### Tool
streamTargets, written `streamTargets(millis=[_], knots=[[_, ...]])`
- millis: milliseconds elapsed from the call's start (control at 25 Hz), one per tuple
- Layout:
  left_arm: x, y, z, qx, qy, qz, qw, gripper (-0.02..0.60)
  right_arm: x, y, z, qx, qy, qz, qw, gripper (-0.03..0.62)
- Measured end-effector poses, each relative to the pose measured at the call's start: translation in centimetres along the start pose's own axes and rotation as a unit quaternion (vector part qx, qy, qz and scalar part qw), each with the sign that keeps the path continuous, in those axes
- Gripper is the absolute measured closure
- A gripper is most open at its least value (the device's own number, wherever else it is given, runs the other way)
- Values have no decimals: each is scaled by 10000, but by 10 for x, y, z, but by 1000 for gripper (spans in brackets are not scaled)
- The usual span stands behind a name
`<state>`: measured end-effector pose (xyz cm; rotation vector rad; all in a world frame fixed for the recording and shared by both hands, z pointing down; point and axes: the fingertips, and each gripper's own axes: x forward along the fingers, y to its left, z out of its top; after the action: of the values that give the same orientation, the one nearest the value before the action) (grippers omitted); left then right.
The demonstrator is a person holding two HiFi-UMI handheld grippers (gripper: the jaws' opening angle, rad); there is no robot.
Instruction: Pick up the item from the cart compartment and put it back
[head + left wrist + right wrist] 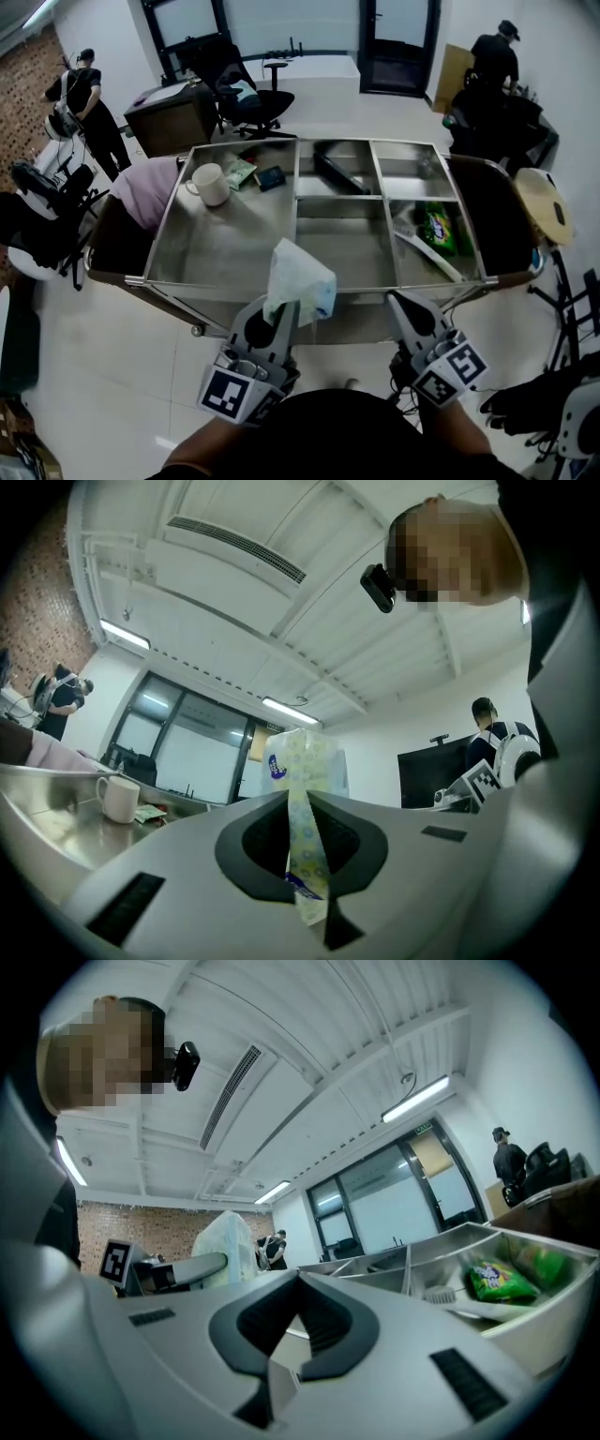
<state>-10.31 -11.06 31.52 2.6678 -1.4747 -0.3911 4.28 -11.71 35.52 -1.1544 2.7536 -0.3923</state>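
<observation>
Nearest, at the bottom of the head view, the left gripper point(279, 317) has its jaws pressed together on the lower edge of a pale, patterned tissue pack point(300, 277). The pack stands upright above the jaws, clear of the metal, over the near rim of the cart point(206, 284), about where the large left compartment meets the middle ones. The left gripper view shows the same pack point(305, 761) pinched thin between the two jaws and widening above them. Just to the right, the right gripper point(401, 305) hangs before the cart's near edge with its jaws closed tip to tip and nothing between them, as the right gripper view confirms point(298, 1281). Inside the large left compartment, toward its far end, sit a white mug point(208, 183) and a small green packet point(240, 172). A green snack bag point(436, 228) lies in a right-hand compartment. A pink cloth point(150, 190) drapes over the cart's left side.
</observation>
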Motion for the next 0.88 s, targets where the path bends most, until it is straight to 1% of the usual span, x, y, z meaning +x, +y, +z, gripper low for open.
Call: streamTargets(millis=[120,280,480,600,680,760,880], knots=[[-11,4,-7,-105,99,74,9999,578,2,-2,1,0,-15,-6,10000,578],[-18,8,-10,-52,147,129,9998,578,2,-4,1,11,-15,-28,10000,579],[-14,3,-11,56,213,28,9998,578,2,-4,-1,20,-6,-36,10000,579],[-13,-2,-4,29,55,-37,10000,580,1,-4,-1,32,-16,-52,10000,577],[-13,-5,-2,119,10,-55,9999,580,0,-5,-1,38,-12,-70,10000,579],[-11,-7,-4,179,47,-70,9998,580,0,-6,-1,50,-15,-88,9999,577],[-10,-9,-7,160,113,-103,9998,580,1,-6,-2,72,-44,-84,9999,579]])
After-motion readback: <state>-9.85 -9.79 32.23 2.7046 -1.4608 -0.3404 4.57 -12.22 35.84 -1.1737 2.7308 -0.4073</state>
